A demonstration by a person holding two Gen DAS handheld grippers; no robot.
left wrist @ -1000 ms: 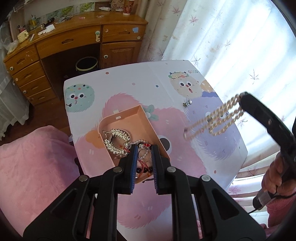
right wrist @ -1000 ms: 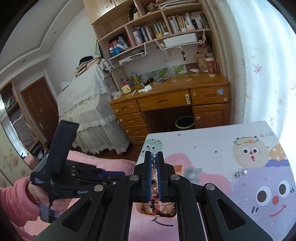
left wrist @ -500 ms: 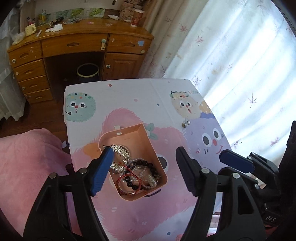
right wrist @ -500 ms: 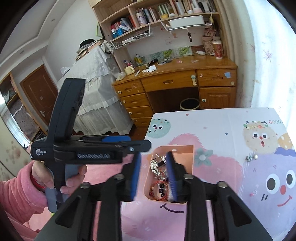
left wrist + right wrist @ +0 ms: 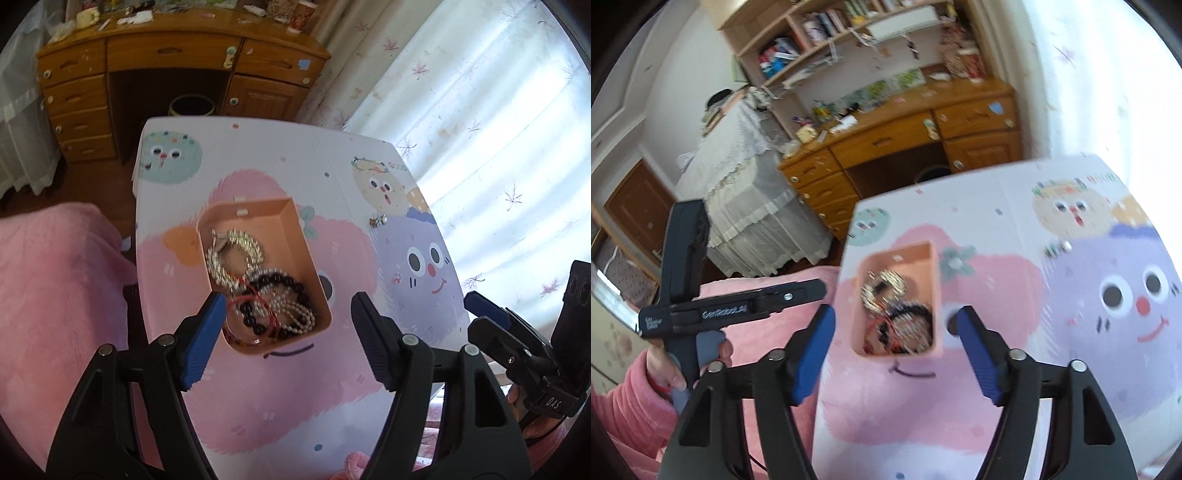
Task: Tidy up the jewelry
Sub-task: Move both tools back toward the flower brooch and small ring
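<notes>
A peach box stands on the cartoon-print table with a silver chain, a black bead bracelet, a red cord and a pearl necklace lying in it. My left gripper hovers open above the box's near end, nothing between its fingers. My right gripper also hangs over the box; its jaws are opening and hold nothing. A small pair of earrings lies loose on the table to the right of the box.
A wooden desk with a bin under it stands beyond the table's far edge. Pink bedding borders the table's left side and a white curtain its right. A hand in a pink sleeve holds the left gripper.
The pearl necklace that the right gripper held up to the right now lies in the box. Both grippers' jaws have spread wide, and the right gripper has sunk toward the box.
</notes>
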